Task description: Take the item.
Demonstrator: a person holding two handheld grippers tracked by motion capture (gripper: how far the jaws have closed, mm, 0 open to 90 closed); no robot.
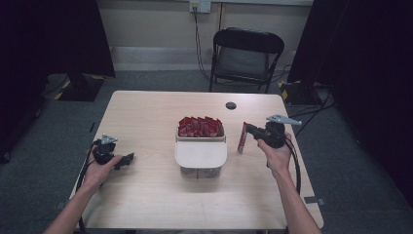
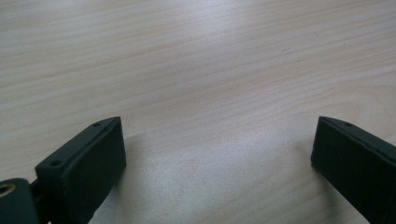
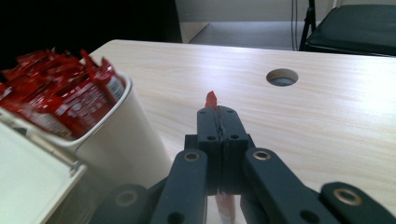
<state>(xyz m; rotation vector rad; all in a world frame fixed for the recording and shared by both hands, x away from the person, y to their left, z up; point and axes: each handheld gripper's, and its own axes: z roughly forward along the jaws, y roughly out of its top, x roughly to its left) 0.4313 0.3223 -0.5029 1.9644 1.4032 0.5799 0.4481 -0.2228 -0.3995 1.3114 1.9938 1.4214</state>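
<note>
Near left edge of tabletop (image 1: 146,204): left gripper (image 1: 127,158) resting low on the wood, held in left hand (image 1: 100,170), jaws spread wide apart with bare tabletop between them, nothing gripped; same wide gap confirmed in left gripper view (image 2: 217,154). Cable trailing off near left edge.

Near right edge: right hand (image 1: 277,158) raised above the wood, carrying right gripper (image 1: 245,130), grey three-cornered plate on top. Jaws closed flat on red sachet (image 1: 242,138), pinched near its upper end and hanging upright, lower end close to the wood; contact with tabletop not determinable. In right gripper view, jaws pressed together (image 3: 218,112) with red tip of sachet (image 3: 211,100) protruding beyond them.

Centre of tabletop: white container (image 1: 200,158), just left of the held sachet and apart from it. Nearer part covered by a flat white lid; farther compartment open and packed with red sachets (image 1: 200,126) standing on end.

Toward far edge, right of centre: round cable hole (image 1: 231,105).

Beyond far edge: black folding chair (image 1: 246,56) on grey floor.
</note>
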